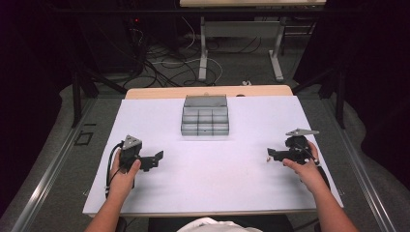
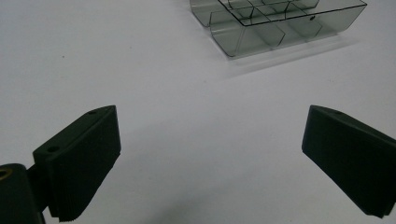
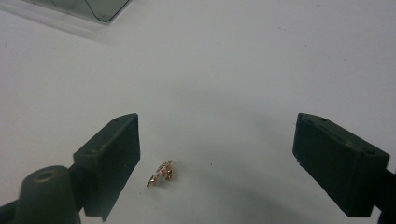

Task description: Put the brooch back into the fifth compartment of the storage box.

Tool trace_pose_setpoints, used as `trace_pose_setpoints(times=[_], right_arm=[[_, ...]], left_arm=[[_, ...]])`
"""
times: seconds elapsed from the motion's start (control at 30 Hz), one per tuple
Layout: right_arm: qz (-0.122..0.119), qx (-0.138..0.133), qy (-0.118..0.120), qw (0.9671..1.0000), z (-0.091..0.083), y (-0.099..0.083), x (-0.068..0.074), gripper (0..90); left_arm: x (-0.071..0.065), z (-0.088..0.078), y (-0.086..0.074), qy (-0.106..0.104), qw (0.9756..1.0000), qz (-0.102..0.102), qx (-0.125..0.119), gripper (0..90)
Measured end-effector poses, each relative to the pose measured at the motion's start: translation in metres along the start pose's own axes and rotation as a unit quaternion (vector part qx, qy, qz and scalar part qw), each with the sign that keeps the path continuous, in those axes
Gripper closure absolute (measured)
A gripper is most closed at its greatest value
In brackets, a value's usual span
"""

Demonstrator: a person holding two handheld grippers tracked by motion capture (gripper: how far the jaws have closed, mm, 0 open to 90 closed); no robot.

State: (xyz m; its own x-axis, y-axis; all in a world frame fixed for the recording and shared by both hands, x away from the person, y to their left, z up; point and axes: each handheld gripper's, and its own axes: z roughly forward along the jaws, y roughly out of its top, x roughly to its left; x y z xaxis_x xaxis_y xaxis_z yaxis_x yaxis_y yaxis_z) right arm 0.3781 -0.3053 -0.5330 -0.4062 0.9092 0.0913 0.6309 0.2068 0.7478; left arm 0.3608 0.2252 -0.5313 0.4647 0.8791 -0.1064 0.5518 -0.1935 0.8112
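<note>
A white table (image 1: pixel 212 188) spreads under the high camera, its pale wooden edge showing along the far side, with a tangle of cables (image 1: pixel 164 65) on the floor beyond; at the far middle of the white surface sits a smoky grey plastic organiser box (image 1: pixel 205 121), divided into small compartments, its lid standing open at the back; the left gripper view catches the same box at the upper right, its partitions clear and see-through. A person's forearms enter from the near edge; the left hand (image 1: pixel 123 171) holds the left gripper (image 1: pixel 155 159) low over the near left part of the table, well apart from the box; its two black jaws stand wide apart in its own view, with bare white surface between them. The right hand (image 1: pixel 302 169) holds the right gripper (image 1: pixel 270 155) near the right edge of the table, pointing inward; its jaws are likewise spread wide, clamped on nothing. Smallest of all, a tiny gold-coloured metal piece (image 3: pixel 161 173) lies on the white surface between the right gripper's jaws, just beside the jaw at the left of that view and untouched by either pad; in the high view it shows as a small glint at that gripper's tip; its exact form is too small to tell.
</note>
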Motion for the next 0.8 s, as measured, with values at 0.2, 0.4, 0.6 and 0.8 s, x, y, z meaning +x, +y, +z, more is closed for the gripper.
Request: trace_pose_setpoints(times=[0.2, 0.4, 0.6, 0.8], right_arm=[[-0.003, -0.003, 0.004, 1.0000, 0.000, 0.002, 0.001, 7.0], [-0.029, -0.005, 0.007, 0.9995, 0.000, 0.005, 0.008, 0.0], [-0.060, -0.002, 0.005, 0.9982, 0.001, 0.007, 0.013, 8.1], [-0.084, -0.001, 0.015, 0.9963, 0.003, 0.008, 0.016, 15.2]], left_arm=[[0.000, 0.000, 0.000, -0.001, 1.0000, 0.002, 0.001, 4.4], [-0.002, -0.001, -0.001, 0.000, 1.0000, 0.002, 0.001, 4.5], [-0.003, -0.003, -0.002, 0.000, 1.0000, 0.005, 0.000, 4.5], [-0.004, -0.004, -0.003, 0.001, 1.0000, 0.002, 0.002, 4.4]])
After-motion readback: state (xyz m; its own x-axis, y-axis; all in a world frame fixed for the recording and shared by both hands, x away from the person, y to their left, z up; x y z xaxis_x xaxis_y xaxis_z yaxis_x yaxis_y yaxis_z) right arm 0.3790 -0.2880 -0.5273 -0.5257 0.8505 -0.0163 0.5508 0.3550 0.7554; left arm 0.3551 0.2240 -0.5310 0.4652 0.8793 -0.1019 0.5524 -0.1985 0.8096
